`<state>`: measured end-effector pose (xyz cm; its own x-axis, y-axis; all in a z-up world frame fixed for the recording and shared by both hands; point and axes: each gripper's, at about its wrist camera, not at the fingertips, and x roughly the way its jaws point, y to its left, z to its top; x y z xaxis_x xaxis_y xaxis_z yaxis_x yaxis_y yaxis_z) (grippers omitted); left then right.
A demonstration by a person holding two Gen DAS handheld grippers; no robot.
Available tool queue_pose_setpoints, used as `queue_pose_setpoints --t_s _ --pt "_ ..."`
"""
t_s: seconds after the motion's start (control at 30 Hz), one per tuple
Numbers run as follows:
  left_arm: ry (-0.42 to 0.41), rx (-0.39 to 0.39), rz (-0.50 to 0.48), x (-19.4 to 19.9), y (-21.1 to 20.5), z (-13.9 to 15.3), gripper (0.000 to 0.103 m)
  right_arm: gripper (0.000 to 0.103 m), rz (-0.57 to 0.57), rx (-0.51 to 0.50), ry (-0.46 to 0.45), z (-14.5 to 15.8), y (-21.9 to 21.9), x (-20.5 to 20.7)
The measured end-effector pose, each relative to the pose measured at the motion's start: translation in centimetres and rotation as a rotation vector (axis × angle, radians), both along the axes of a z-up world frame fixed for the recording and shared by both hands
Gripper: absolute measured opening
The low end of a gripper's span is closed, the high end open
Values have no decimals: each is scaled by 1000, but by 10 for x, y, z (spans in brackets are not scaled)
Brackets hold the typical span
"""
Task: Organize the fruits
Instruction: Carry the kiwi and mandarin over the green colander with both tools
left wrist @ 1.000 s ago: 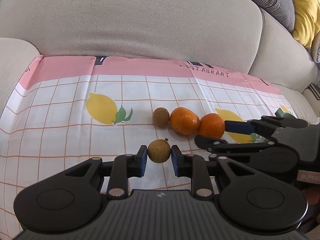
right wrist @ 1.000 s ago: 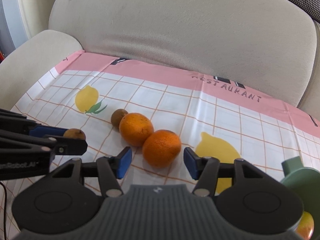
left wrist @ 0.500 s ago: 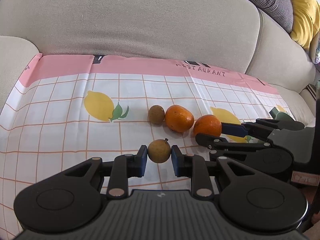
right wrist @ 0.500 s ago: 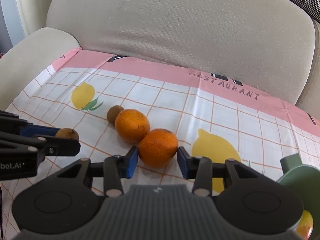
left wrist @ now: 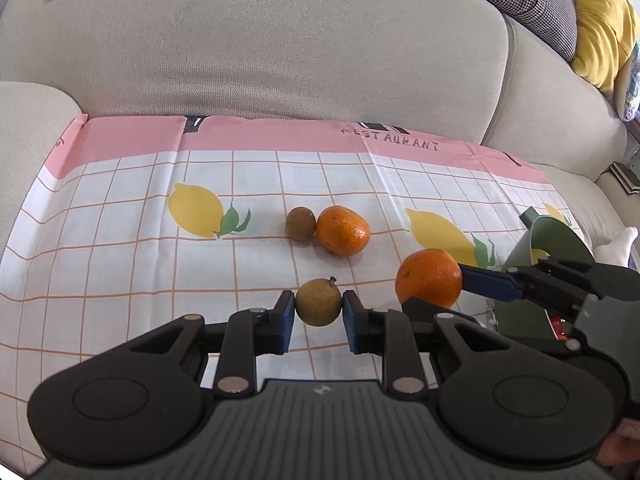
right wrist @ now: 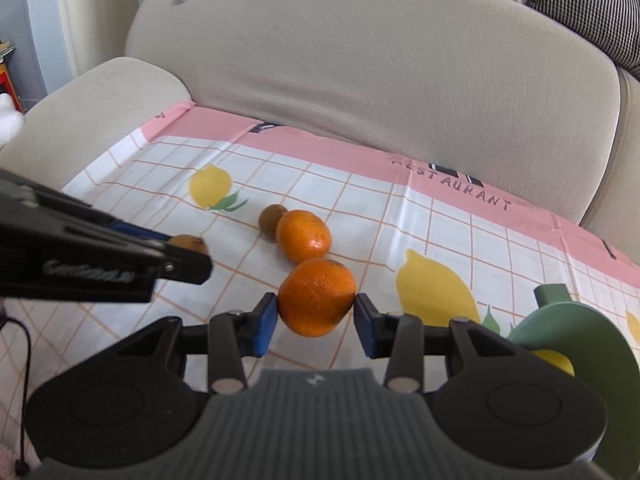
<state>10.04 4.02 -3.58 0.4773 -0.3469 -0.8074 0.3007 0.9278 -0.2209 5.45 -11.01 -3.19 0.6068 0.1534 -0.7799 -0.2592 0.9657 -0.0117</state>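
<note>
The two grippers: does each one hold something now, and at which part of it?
The left gripper holds a small brown fruit by its two sides. The right gripper holds an orange, also clamped at its two sides.

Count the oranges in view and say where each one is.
2. One orange is clamped in the right gripper; the other orange lies on the cloth. The green bowl may hide more.

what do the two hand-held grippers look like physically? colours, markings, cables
The left hand-held gripper and the right hand-held gripper look the same: black linkage arms with silver rivets, round black discs either side of a ribbed dark grey body bearing a small white logo, and blue fingertip pads. Pale, blurred lettering runs along the left one's side in the right wrist view. A thin black cable hangs below it.
</note>
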Motion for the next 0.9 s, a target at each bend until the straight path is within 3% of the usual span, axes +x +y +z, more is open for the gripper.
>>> queue_pose_setpoints --t_s 0.4,0.9 --pt "-34 14 -56 -21 -24 23 28 39 -3 -11 -34 23 -16 -44" --pt "-90 31 -214 -51 -97 52 28 39 -93 -63 -87 47 -80 -77"
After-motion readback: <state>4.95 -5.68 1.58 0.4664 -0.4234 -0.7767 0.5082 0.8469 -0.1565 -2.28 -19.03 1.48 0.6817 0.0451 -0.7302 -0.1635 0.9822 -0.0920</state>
